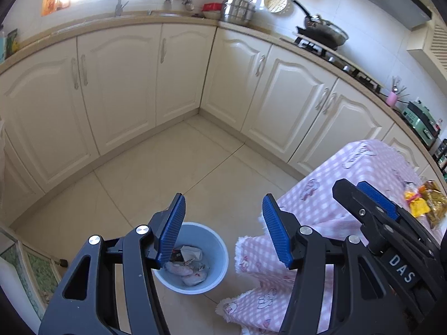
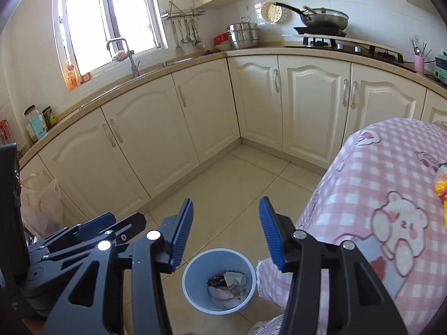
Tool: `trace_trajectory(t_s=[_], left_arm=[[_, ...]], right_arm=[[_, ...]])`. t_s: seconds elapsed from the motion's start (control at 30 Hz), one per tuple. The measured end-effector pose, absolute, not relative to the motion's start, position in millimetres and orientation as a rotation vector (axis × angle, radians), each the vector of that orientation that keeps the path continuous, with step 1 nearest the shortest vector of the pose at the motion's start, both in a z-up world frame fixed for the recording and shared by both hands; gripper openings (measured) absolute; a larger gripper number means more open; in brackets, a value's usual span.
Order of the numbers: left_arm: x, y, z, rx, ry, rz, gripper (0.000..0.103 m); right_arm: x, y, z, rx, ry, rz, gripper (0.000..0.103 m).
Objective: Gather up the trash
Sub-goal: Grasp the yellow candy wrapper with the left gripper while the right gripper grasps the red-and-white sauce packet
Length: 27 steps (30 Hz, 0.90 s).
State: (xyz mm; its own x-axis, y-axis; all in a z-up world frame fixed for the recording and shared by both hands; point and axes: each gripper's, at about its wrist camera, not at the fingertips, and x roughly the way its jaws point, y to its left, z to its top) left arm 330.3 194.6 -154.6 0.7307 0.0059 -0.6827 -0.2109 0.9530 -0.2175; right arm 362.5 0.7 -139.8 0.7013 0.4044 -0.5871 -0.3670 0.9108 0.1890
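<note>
A light blue trash bin [image 1: 218, 254] stands on the floor beside the table; it also shows in the right wrist view [image 2: 195, 268]. Crumpled paper and wrappers [image 1: 190, 265] lie inside it, seen too in the right wrist view [image 2: 227, 284]. My left gripper [image 1: 223, 229] is open and empty above the bin. My right gripper [image 2: 226, 231] is open and empty above the bin; it shows at the right of the left wrist view [image 1: 371, 198]. Yellow and gold wrappers [image 1: 424, 201] lie on the table, at the right edge in the right wrist view [image 2: 440, 187].
The table wears a pink checked cloth [image 2: 385, 184] that hangs to the floor [image 1: 279, 287]. Cream cabinets [image 2: 195, 117] run along two walls. A plastic bag [image 2: 42, 203] sits at the left. A stove with a pan [image 2: 321, 25] is on the counter.
</note>
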Motion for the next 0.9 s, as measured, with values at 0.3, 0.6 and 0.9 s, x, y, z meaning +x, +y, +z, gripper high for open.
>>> trace_trajectory(t_s=[0.3, 0.6, 0.9], left_arm=[[315, 126, -110, -0.230, 0.669, -0.002, 0.058], [325, 16, -94, -0.136, 0.677, -0.186, 0.059], [346, -88, -100, -0.025, 0.717, -0.326, 0.060]], right_arm=[[339, -82, -98, 0.106, 0.576, 0.328, 0.050], [316, -225, -74, 0.197, 0.501, 0.109, 0.053], [314, -327, -102, 0.302, 0.549, -0.032, 0.054]])
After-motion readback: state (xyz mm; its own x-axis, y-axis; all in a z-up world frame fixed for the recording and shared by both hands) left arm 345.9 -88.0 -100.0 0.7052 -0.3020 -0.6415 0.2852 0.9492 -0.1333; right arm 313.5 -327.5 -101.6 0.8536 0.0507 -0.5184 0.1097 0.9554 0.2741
